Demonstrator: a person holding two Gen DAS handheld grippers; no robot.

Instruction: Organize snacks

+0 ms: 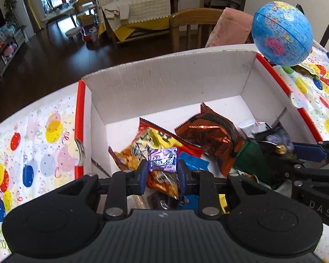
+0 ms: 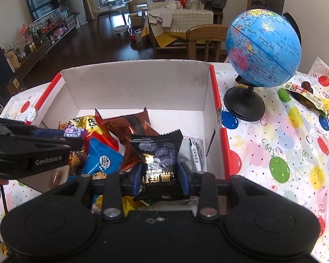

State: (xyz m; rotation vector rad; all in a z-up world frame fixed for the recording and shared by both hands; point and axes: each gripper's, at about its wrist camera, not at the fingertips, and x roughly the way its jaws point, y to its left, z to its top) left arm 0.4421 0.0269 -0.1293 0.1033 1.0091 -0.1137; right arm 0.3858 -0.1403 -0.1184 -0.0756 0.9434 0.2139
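Both hands are working over the white cardboard box (image 1: 168,87) right now. The left hand-held gripper (image 1: 162,171) is clamping a small purple snack packet (image 1: 163,159) between its blue pads, and it is holding that packet above the pile inside the box. Just beyond the packet, a yellow and orange snack bag (image 1: 147,142) is lying flat, and ahead and to the right of the left hand-held gripper a shiny copper-brown bag (image 1: 208,135) is sitting crumpled on the heap. A blue packet (image 1: 195,161) is peeking out just right of the pads.

Over on the other side, the right hand-held gripper (image 2: 159,180) is gripping a black snack packet (image 2: 156,155), squeezing it at its lower half while the top edge is standing up in front of the camera. It too is hanging over the box, near the right-hand wall. To its left, a blue packet with a cartoon bear (image 2: 101,162) is lying in the pile, and the left tool is reaching in from that side.

Off to the right of the right hand-held gripper, a blue globe (image 2: 263,48) is standing on its black base on the bench (image 2: 285,153), just beside the box, with a balloon-print cloth covering the surface. Farther right, past the globe, a dark snack packet (image 2: 307,96) is lying on the cloth, well apart from the box.
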